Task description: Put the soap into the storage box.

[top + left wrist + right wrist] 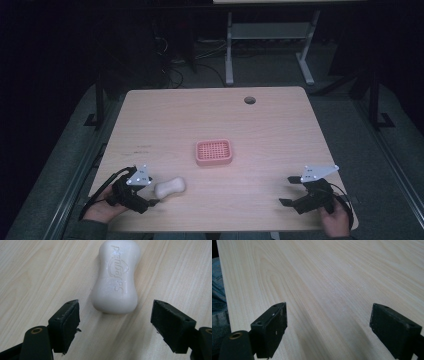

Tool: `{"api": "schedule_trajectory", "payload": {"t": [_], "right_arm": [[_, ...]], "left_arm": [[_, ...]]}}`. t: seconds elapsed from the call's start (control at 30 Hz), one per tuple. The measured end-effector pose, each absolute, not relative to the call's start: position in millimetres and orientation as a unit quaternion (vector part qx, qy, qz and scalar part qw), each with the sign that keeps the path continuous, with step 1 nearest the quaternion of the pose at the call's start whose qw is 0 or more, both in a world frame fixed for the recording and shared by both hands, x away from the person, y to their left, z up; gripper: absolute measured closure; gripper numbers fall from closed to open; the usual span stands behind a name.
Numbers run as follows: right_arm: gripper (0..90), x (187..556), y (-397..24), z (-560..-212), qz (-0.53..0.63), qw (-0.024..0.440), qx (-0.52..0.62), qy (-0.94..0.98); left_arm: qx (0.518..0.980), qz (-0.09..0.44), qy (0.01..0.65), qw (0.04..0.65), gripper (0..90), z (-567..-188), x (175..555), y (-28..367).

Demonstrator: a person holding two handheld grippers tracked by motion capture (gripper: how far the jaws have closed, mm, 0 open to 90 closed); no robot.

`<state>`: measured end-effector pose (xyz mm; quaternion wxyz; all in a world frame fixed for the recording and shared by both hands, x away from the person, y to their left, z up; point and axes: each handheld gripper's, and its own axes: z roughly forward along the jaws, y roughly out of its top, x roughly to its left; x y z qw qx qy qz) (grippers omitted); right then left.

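A white bar of soap (pixel 170 187) lies flat on the wooden table (pixel 210 120) near the front left. My left gripper (pixel 151 193) sits just left of it, open, jaws pointing at the soap. In the left gripper view the soap (pixel 115 277) lies just beyond the open gripper (pixel 116 323), its near end level with the jaw tips and untouched by them. A pink soap dish (pixel 214 152) with a ridged, dotted floor stands at the table's middle. My right gripper (pixel 287 190) rests at the front right, open over bare wood (pixel 329 290), nothing between its fingers (pixel 272 327).
A round cable hole (pixel 249 100) sits near the table's far edge. Beyond the table stand desk legs and cables on a dark floor. The front table edge runs close under both hands; a person's clothed leg shows at the left of the right gripper view.
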<state>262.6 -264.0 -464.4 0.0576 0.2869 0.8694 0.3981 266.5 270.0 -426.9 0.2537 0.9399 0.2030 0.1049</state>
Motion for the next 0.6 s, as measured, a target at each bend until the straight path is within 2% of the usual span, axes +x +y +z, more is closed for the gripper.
{"api": "schedule_trajectory", "payload": {"t": [0.27, 0.6], "right_arm": [[14.2, 262.8, -263.4, -464.6, 0.396, 0.056, 0.287, 0.870], [14.2, 263.1, -263.1, -464.8, 0.397, 0.056, 0.285, 0.871]], "left_arm": [[0.938, 0.115, 0.195, 0.261, 22.8, -422.8, 270.3, 263.2], [0.944, 0.104, 0.184, 0.254, 22.9, -426.0, 275.2, 251.1]]}}
